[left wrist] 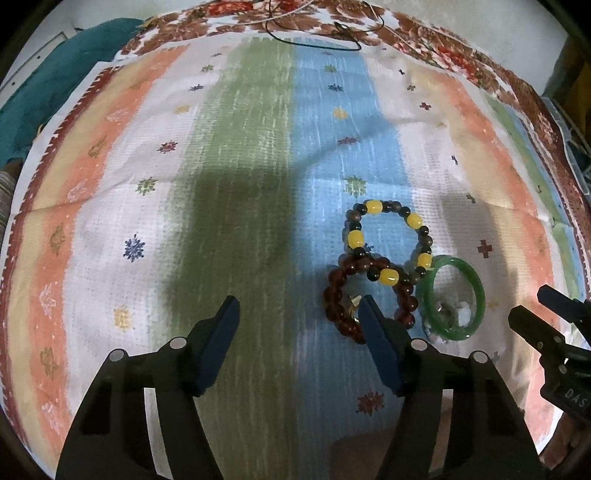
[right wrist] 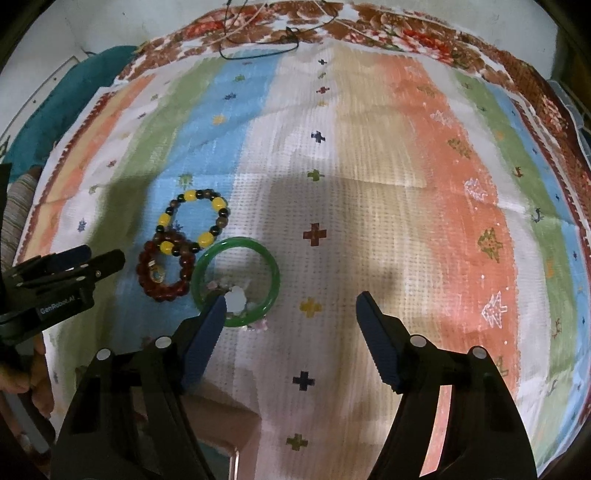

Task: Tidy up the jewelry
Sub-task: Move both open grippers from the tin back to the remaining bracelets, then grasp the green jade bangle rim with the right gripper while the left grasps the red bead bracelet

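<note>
Three bracelets lie bunched on the striped cloth (right wrist: 369,166): one green bangle (right wrist: 235,282), one dark red bead bracelet (right wrist: 165,267) and one yellow-and-dark bead bracelet (right wrist: 194,225) overlapping the red one. Small pale trinkets (right wrist: 236,299) lie inside the bangle; I cannot tell what they are. A gold charm (right wrist: 157,274) sits inside the red ring. My left claw (left wrist: 299,306) and right claw (right wrist: 291,304) both gape wide, holding nothing. Thin cords (left wrist: 317,35) lie at the cloth's far edge.

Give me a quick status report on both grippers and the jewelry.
Left gripper open, empty. Right gripper open, empty. Green glassy bangle, dark red bead bracelet, yellow-and-dark bead bracelet clustered, overlapping. Nothing blocking.
</note>
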`<state>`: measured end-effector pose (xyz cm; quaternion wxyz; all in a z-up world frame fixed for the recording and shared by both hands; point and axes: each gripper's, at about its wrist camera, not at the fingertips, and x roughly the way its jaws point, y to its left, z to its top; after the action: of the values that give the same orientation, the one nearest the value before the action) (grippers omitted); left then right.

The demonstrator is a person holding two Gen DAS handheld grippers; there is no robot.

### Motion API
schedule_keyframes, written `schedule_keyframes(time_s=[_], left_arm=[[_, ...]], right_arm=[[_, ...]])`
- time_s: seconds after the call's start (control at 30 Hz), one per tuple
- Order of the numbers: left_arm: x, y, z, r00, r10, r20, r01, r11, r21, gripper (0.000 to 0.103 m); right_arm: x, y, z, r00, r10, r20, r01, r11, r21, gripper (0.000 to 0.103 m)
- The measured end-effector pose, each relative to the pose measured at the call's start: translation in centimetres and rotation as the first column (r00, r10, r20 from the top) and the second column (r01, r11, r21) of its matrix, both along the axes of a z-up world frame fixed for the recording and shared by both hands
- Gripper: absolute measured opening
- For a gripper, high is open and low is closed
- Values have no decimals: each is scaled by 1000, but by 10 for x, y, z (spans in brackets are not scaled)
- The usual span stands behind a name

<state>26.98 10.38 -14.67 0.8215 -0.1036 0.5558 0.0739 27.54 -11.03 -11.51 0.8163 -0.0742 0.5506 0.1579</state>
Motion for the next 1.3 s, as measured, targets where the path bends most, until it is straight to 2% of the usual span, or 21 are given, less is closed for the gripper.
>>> schedule_keyframes(time_s=[0.17,0.37,0.6,0.83,1.0,1.07,1.13,1.2,1.23,1.3], left_arm=[[9,1,-8,1000,-9,-18,9,1000,2,62],[15,2,-17,999,-14,-34,14,1000,-2,61],[20,1,-27,998,-24,-61,24,1000,4,61],[23,-1,-33,997,-37,-63,39,999,26,62],[27,-10,-36,997,-60,-58,65,995,77,62],[27,-11,-37,996,-63,-56,67,995,69,57],[26,-11,-36,996,-64,-55,68,995,72,44],[25,-10,-35,997,-60,-59,63,996,65,34],[24,-7,-34,997,-56,-61,60,997,57,26],[24,-5,-33,997,-50,-66,53,998,45,18]], right_arm=[[8,1,-8,1000,-6,-22,6,1000,8,72],[15,6,-17,999,-5,-38,5,1000,-2,67],[22,9,-30,999,-1,-51,-1,1000,-27,50],[27,16,-38,999,20,-50,-23,999,-49,44],[28,22,-44,999,35,-39,-38,997,-74,40],[28,21,-45,999,35,-38,-37,997,-71,36],[28,21,-45,998,41,-39,-43,997,-71,29],[28,20,-44,998,43,-42,-46,996,-72,15],[27,19,-45,998,44,-45,-47,997,-69,12],[28,19,-44,998,47,-47,-50,997,-64,10]])
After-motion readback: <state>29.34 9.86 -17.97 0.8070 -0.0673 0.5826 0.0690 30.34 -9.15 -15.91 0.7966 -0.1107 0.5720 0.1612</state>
